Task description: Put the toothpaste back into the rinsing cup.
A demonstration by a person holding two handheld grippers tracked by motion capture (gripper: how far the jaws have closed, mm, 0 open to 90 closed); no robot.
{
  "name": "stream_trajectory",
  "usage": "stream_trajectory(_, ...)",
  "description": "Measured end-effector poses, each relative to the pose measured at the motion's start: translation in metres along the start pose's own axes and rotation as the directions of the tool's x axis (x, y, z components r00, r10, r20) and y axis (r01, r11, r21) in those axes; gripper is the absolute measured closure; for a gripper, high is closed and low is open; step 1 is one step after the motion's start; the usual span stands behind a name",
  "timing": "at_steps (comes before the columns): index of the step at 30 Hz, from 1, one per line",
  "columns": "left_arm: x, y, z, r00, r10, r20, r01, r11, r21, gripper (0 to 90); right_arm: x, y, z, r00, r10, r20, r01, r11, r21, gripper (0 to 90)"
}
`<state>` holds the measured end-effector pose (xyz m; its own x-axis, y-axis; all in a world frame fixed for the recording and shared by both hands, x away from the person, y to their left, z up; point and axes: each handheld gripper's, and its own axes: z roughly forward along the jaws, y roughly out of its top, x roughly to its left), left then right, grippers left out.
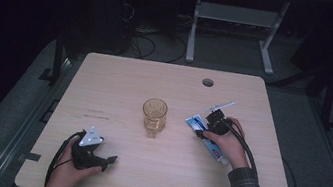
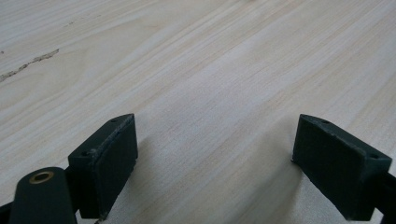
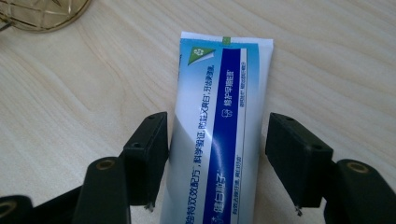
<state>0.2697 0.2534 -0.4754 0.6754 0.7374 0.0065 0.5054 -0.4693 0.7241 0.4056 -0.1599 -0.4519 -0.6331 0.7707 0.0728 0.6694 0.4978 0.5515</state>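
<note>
we see a pale wooden table [image 1: 121, 76] on grey floor [image 1: 221, 56], a white desk frame [image 1: 237, 18] behind it, surroundings dark.

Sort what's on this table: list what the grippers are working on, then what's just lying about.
In hand:
- toothpaste tube, lying flat between the open jaws of the right gripper

Lying about:
- amber glass, standing mid-table
- toothbrush, beyond the right gripper
- left gripper, open over bare table

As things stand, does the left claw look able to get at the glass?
Probably yes. The left claw rests open on the table near the front edge, and only bare wood lies between it and the glass. The tube lies on the far side.
</note>
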Motion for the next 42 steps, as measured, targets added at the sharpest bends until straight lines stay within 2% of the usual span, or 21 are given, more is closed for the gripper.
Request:
stream_trajectory(21, 0.0000, 0.0000, 0.0000, 1.0000, 0.000, 0.000, 0.000, 1.0000, 0.000, 13.3, 0.0059, 0.0005, 0.0058, 0.9987, -0.033, 0.038, 0.032, 0.999, 0.040, 41.4)
stream_trajectory(42, 0.0000, 0.0000, 0.0000, 1.0000, 0.001, 0.001, -0.001, 1.0000, 0.000, 13.3, 0.0100, -0.0007, 0.0021, 0.9978, -0.030, 0.060, 0.028, 0.999, 0.024, 57.7)
